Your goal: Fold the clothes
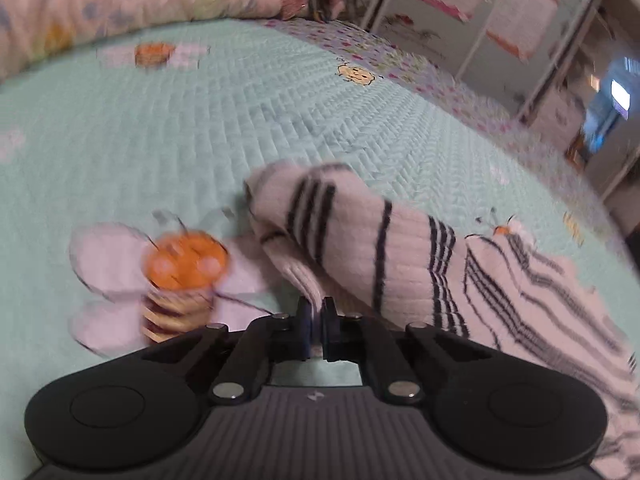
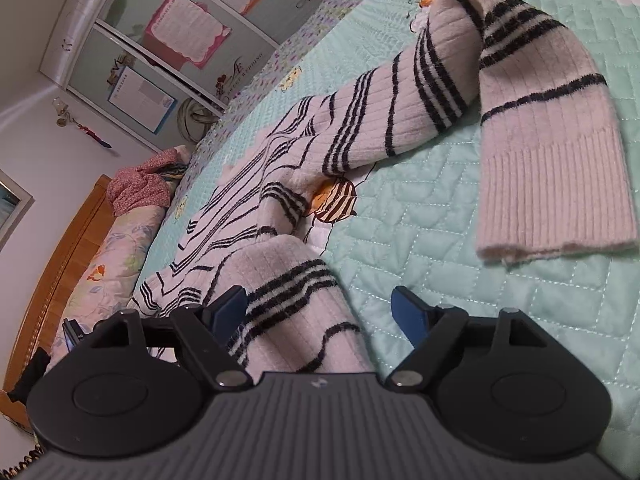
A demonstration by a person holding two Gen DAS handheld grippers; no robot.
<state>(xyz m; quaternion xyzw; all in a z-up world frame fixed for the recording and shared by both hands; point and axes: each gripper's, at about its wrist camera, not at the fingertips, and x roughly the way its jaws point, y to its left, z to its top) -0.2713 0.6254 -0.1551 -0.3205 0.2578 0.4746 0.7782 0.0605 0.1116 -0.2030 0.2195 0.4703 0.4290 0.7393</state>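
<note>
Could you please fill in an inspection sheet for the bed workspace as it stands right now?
Surface: mint quilted bedspread with embroidered bee motifs.
Job's things: white sweater with black stripes lying spread on the bedspread; one sleeve is doubled back on itself, cuff toward the camera.
Clutter: floral pillow and a reddish patterned cloth near the wooden headboard.
Grippers: left gripper shut on a sleeve cuff; right gripper open, its fingers either side of the other sleeve.
Cables: nothing seen.
Surroundings: wardrobe doors with paper sheets stuck on.
</note>
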